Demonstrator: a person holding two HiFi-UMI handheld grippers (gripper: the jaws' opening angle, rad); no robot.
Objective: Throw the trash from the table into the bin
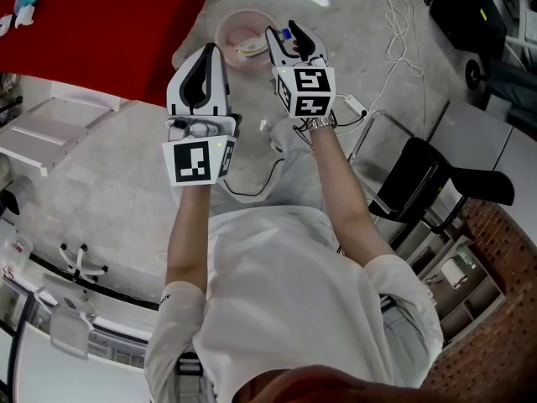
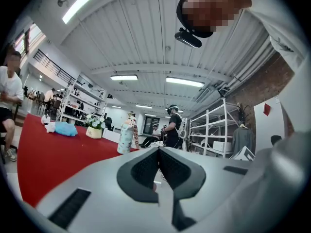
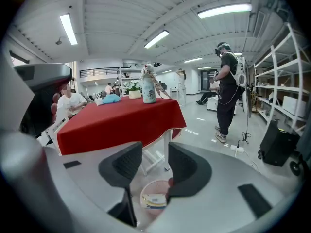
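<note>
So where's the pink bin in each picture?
Head view: the pink bin is at the top centre, on the floor beside the table.
Left gripper view: not in it.
Right gripper view: the bin is low in the middle, on the floor.
Shared landmark: the red tablecloth shows in all three.

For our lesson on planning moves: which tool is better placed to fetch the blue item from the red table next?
Probably left: the left tool points level across the table toward the blue item, though shut. The right tool, open and empty, points down over the bin.
</note>
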